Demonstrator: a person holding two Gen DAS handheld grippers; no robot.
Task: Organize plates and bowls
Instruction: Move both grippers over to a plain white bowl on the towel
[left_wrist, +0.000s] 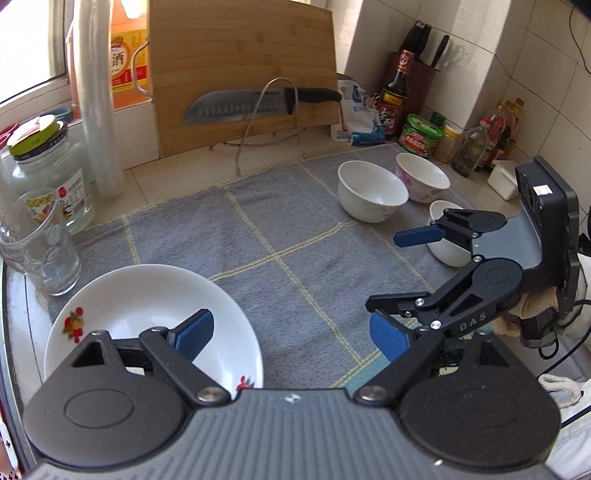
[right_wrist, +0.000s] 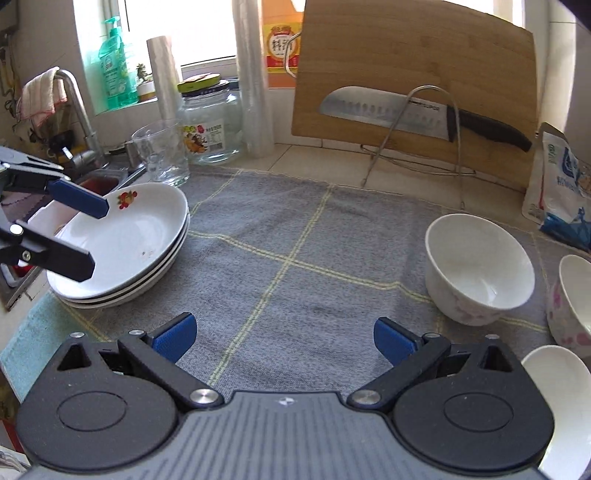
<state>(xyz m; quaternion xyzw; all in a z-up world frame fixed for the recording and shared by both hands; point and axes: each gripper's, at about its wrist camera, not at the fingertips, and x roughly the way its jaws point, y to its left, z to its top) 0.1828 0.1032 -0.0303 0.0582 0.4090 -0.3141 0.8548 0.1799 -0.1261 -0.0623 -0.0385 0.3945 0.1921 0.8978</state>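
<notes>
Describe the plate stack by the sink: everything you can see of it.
The plate stack is three shallow white glossy plates, nested and sitting level on the grey mat's left edge beside the sink. The top plate bears red fruit prints on its rim and small specks inside. The left gripper hangs open above it, not touching it.

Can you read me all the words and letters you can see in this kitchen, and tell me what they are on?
"DAS": on the black arm of the right hand-held gripper.
"SUPOR": on the knife blade, near its handle.
"酒": on the orange box by the window.
"料酒": on the same orange box, seen from the right wrist.
Glass jar label, dark sauce bottle, green tub, white and blue bag: print too blurred to read.
</notes>
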